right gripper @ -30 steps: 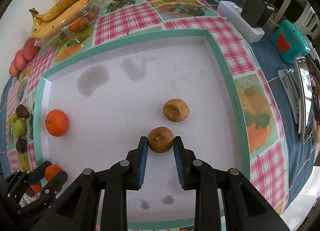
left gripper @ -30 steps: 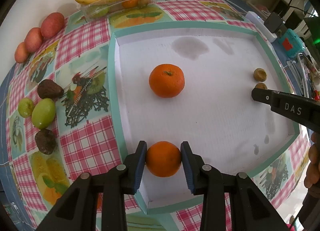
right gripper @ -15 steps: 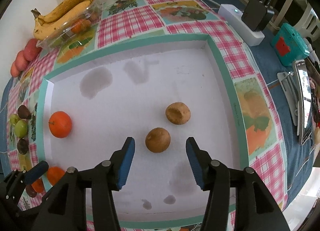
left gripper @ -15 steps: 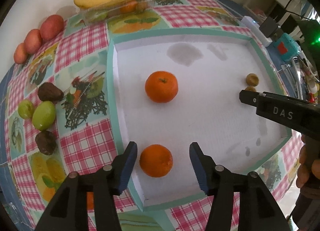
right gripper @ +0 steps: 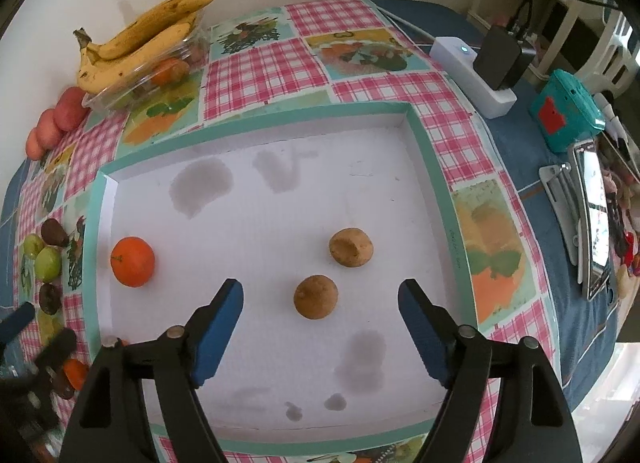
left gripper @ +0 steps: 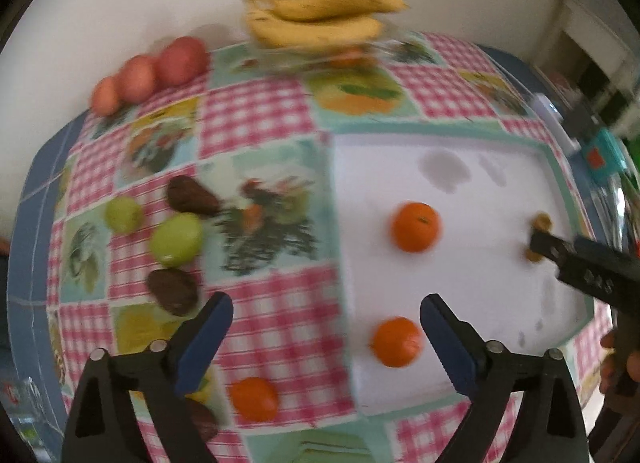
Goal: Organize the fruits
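A white tray (right gripper: 428,167) with a teal rim lies on the checked tablecloth. In the blurred left wrist view, two oranges rest in it: a near one (left gripper: 396,341) by the left wall and a far one (left gripper: 415,227). My left gripper (left gripper: 326,323) hangs open above the tray's left rim, holding nothing. A third orange (left gripper: 254,399) sits on the cloth outside the tray. In the right wrist view, two brown round fruits (right gripper: 316,297) (right gripper: 351,247) lie in the tray. My right gripper (right gripper: 320,309) stands open just behind the nearer one.
Bananas (right gripper: 140,43) top a clear box at the back left, with red apples (left gripper: 160,71) beside them. Green and dark brown fruits (left gripper: 176,239) lie left of the tray. A power strip (right gripper: 472,71), teal device (right gripper: 566,111) and phone (right gripper: 596,223) sit to the right.
Both grippers opened, letting go of an orange and a brown fruit inside the tray, then pulled back. My left gripper has swung to the left, towards the tray's rim.
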A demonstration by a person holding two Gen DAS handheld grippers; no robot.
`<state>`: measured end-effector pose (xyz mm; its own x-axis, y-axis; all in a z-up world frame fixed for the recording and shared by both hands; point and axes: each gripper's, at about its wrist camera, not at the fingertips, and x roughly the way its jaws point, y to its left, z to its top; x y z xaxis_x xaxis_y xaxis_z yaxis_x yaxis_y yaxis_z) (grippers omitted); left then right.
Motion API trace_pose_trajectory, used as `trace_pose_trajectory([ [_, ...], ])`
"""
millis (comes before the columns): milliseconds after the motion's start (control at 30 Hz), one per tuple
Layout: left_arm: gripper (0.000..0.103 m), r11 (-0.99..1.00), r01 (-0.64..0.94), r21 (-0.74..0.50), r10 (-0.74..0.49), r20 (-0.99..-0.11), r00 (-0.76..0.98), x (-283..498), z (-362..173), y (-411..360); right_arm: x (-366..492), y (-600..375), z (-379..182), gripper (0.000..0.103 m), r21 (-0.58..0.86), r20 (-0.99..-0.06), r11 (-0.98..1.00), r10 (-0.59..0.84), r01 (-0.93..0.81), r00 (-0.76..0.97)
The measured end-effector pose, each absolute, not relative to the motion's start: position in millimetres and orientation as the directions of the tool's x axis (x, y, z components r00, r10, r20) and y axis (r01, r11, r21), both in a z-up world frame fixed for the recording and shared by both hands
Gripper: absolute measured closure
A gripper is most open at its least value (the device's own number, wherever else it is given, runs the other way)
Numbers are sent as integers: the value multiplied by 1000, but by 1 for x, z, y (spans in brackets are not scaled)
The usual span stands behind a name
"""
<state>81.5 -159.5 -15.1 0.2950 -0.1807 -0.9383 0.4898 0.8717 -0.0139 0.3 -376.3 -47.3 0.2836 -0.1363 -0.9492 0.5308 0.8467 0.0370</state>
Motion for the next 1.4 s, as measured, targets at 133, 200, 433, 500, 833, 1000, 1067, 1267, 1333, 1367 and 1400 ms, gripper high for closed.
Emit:
trace_pose_trajectory([
  [133, 6, 918, 392, 58, -97, -927, 362, 99, -11, -131, 2, -369, -45, 22, 20, -947, 857, -148, 515, 284],
  [200, 5, 933, 347, 94, -55, -917, 395, 105, -6, -114, 4, -364, -43, 22, 12, -946, 864, -154, 504, 285],
  [433, 0, 981, 151, 121, 41, -893, 449, 126, 8, -41, 19, -341, -42, 22, 0, -942, 890, -153, 456, 299],
  [500, 0, 986, 99, 132, 71, -881, 468, 127, 15, -22, 22, -334, -41, 22, -1, -939, 896, -154, 443, 309],
  [833, 0, 995, -44, 86, 97, -852, 514, 129, 34, 35, 38, -289, -9, 22, 89, -886, 927, -93, 365, 454],
  [1000, 0, 996, -77, 34, 70, -843, 533, 124, 38, 49, 43, -255, 12, 22, 122, -851, 956, -37, 267, 523],
  [1067, 0, 997, -73, 18, 55, -840, 540, 120, 39, 50, 44, -244, 14, 22, 137, -846, 963, -7, 230, 533],
  [1267, 0, 998, -55, -10, 21, -845, 535, 107, 33, 46, 44, -206, 10, 22, 145, -855, 981, 60, 128, 515],
  [1333, 0, 997, -68, -30, 10, -857, 515, 104, 29, 47, 44, -198, 7, 23, 141, -861, 983, 64, 114, 505],
  [1367, 0, 995, -93, -33, 18, -868, 496, 102, 26, 48, 44, -195, 6, 23, 138, -863, 985, 67, 107, 501],
  [1400, 0, 994, -102, -40, 14, -875, 484, 101, 22, 48, 43, -193, 4, 25, 136, -865, 986, 69, 101, 496],
])
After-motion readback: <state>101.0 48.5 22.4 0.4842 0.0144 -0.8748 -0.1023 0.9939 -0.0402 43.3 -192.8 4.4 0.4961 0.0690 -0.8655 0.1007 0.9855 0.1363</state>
